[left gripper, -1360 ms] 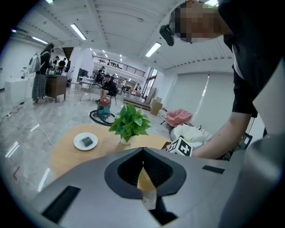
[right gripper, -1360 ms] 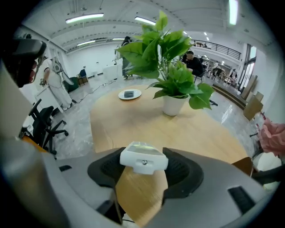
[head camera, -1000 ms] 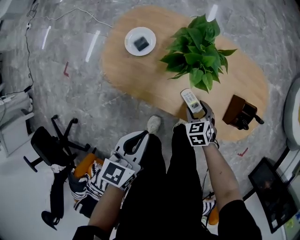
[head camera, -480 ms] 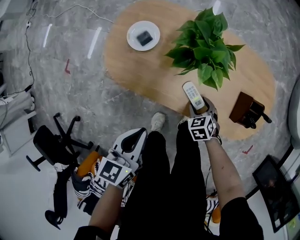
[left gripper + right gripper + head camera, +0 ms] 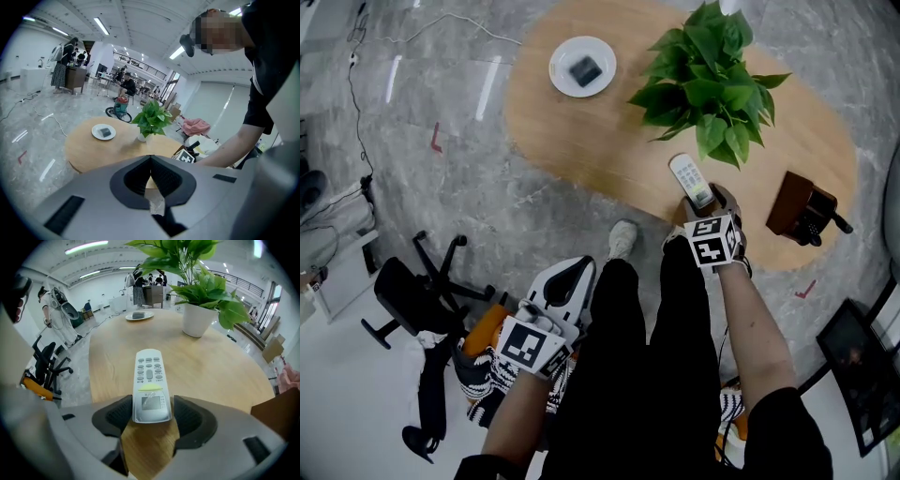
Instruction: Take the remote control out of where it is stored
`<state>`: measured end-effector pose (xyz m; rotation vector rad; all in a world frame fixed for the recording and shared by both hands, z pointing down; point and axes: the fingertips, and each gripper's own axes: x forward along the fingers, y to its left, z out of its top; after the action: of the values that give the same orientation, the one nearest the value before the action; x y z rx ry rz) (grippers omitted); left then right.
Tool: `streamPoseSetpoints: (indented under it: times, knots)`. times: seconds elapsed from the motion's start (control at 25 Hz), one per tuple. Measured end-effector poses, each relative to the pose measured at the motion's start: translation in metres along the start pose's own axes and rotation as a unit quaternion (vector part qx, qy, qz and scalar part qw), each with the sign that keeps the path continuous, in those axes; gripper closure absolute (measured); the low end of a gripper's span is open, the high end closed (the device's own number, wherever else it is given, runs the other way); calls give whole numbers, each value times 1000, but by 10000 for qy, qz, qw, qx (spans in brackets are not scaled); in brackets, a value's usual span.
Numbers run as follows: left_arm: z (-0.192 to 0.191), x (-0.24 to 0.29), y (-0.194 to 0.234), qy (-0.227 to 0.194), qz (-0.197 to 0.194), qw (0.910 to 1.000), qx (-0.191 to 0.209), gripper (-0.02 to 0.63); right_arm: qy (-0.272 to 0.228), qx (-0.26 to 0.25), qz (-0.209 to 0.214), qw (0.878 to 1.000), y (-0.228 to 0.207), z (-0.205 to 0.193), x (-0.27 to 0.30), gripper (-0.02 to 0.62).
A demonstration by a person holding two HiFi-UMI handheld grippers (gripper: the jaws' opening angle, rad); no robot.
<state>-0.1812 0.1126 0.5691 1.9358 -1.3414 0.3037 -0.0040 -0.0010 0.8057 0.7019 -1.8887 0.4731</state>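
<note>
Head view, right tool [image 5: 703,202] steeply down, clamped on remote control [image 5: 690,179], left tool [image 5: 579,269] closed

you are looking down at an oval wooden desk [image 5: 581,131] standing on a grey marble floor [image 5: 469,206]. a leafy potted plant [image 5: 703,66] is sitting near the middle of the desk. a white plate [image 5: 558,70] is lying towards its far left end, carrying a small dark object [image 5: 584,68]. a black office chair [image 5: 408,295] is standing on the floor to your left, well apart from the desk. a thin cable [image 5: 358,112] is trailing across the floor beyond it, near a red mark [image 5: 437,141].
</note>
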Motion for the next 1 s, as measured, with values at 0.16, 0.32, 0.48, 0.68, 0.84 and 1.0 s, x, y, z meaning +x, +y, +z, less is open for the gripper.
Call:
streamPoseSetpoints:
  times: [0.16, 0.32, 0.48, 0.68, 0.84, 1.0]
  knots:
    - [3, -2, -1, -25, 7, 10000, 36, 600, 68, 63, 49, 9999, 0, -1, -1, 328]
    - [4, -3, -4, -30, -24, 10000, 73, 600, -228, 99, 58, 9997, 2, 13, -13, 328]
    - [14, -5, -5, -139, -50, 9998, 146, 600, -582, 121, 50, 9982, 8, 35, -40, 328]
    - [43, -16, -15, -345, -170, 9985, 389, 600, -1107, 228, 33, 9936, 12, 68, -96, 330]
    - [72, -29, -29, -597, -260, 9964, 548, 600, -1616, 482, -311, 9852, 0, 95, -158, 413]
    - [107, -34, -43, -798, -405, 9928, 793, 600, -2159, 720, -786, 9706, -17, 122, -216, 520]
